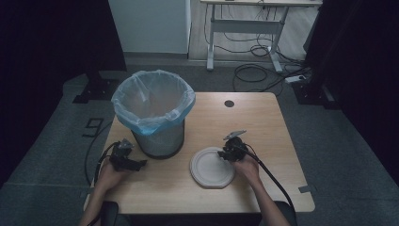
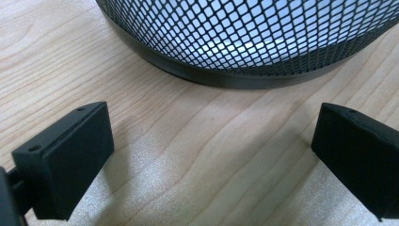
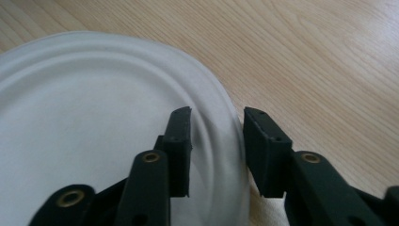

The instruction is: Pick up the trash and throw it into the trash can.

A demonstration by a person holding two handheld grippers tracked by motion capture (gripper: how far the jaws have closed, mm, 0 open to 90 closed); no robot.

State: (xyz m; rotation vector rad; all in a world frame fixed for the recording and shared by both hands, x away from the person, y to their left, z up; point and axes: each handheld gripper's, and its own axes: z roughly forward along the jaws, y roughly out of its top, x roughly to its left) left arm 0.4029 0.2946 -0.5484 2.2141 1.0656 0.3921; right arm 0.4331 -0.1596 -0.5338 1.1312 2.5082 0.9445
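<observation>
Item: paper plate (image 3: 94,117), white, shallow, lying flat on the counter (image 3: 329,56). Place: its rim ran between my right fingers (image 3: 179,141), one finger over the plate's inner slope, the other just outside the edge, over bare wood.

Item: right gripper (image 1: 229,149). State: fingers narrowed but not yet pressing; a gap showed on either side of the rim, so nothing was held.

Item: left gripper (image 1: 126,160). State: fingers (image 2: 66,160) spread wide, nothing between them but bare wood. Ahead of them, near but apart, stood the mesh bin (image 2: 244,42) with its pale liner.

Step judged in hand: pinching the plate's rim for a lift toward the bin.

Notes on doing it well, as I judged them: the outer finger had to get under the lip, not ride on top of it, since a thin rim on a flat surface slides away; the squeeze should be slow and firm; a grip deeper on the rim would stop the plate drooping; the left stayed free to steady the bin
</observation>
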